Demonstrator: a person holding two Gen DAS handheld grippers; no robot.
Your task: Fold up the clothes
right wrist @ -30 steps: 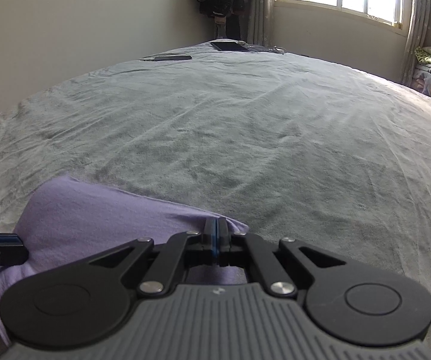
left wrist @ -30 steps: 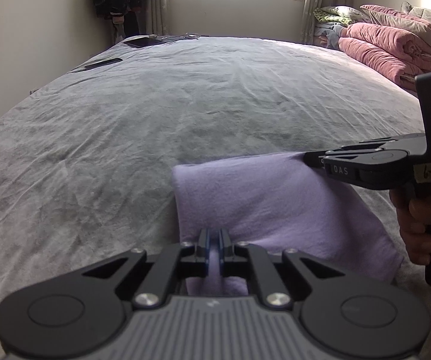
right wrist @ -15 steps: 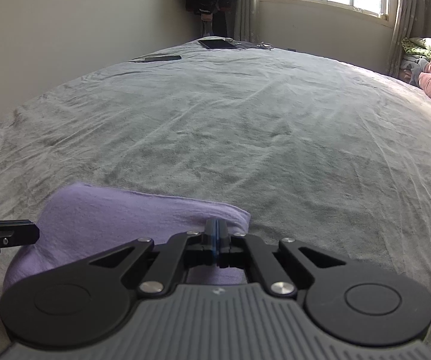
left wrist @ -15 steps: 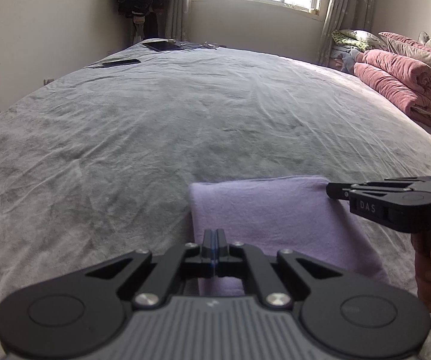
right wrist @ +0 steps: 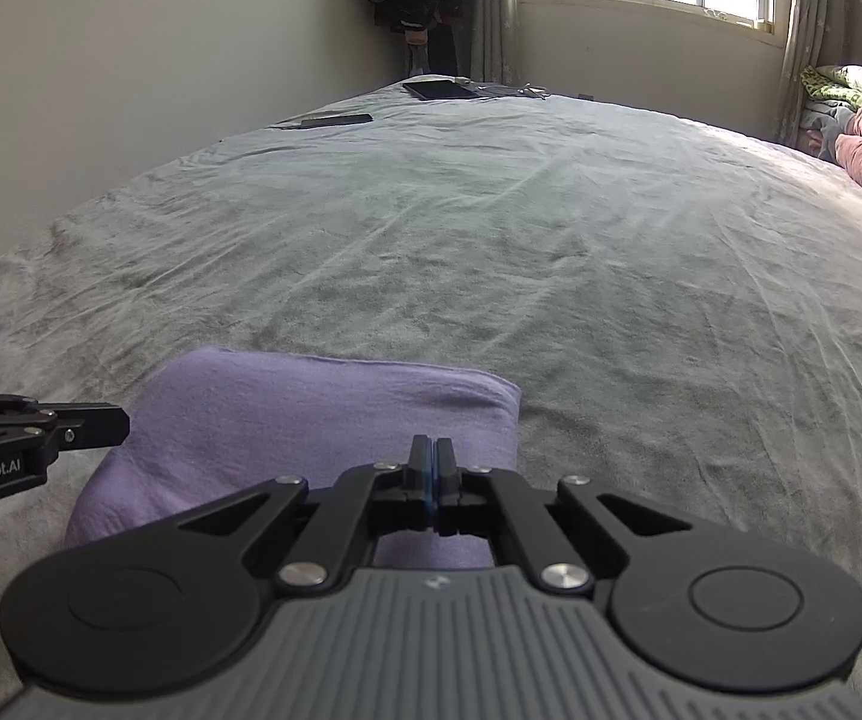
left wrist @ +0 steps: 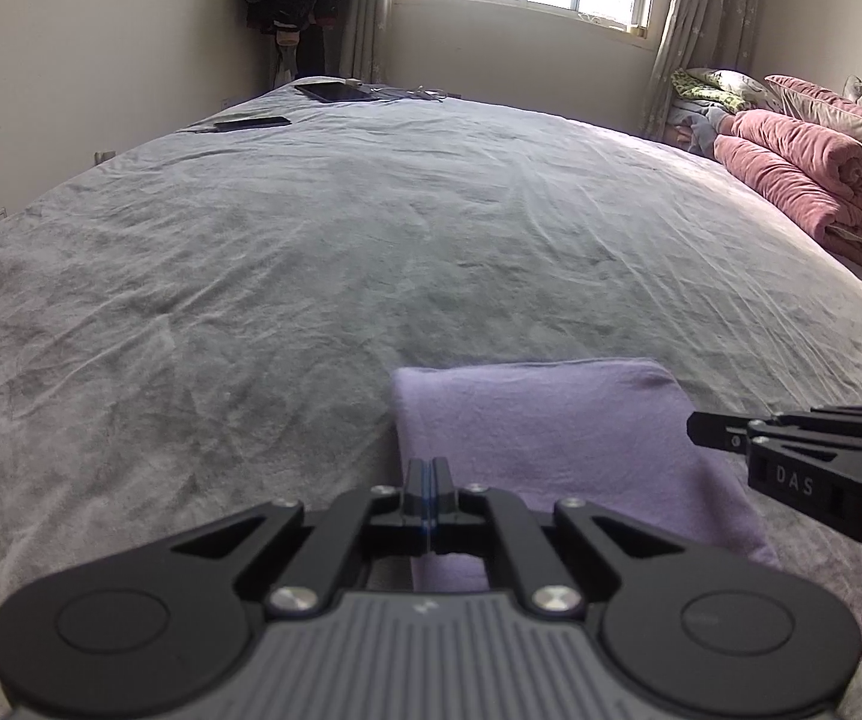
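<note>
Because the lilac garment [left wrist: 557, 450] is lying folded flat on the bed [left wrist: 371, 252] at six o'clock, the left gripper [left wrist: 428, 480] and right gripper [right wrist: 429, 459] are hovering clenched, gripping nothing.

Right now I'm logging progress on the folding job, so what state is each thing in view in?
purple garment: folded into a flat rectangle, lying on the bed, not held
left gripper: shut, empty, above the garment's left edge
right gripper: shut, empty, over the garment's right part
grey bedspread: spread out, lightly wrinkled
pink quilt: rolled up at the bed's right side
tablet: lying flat, screen dark
</note>
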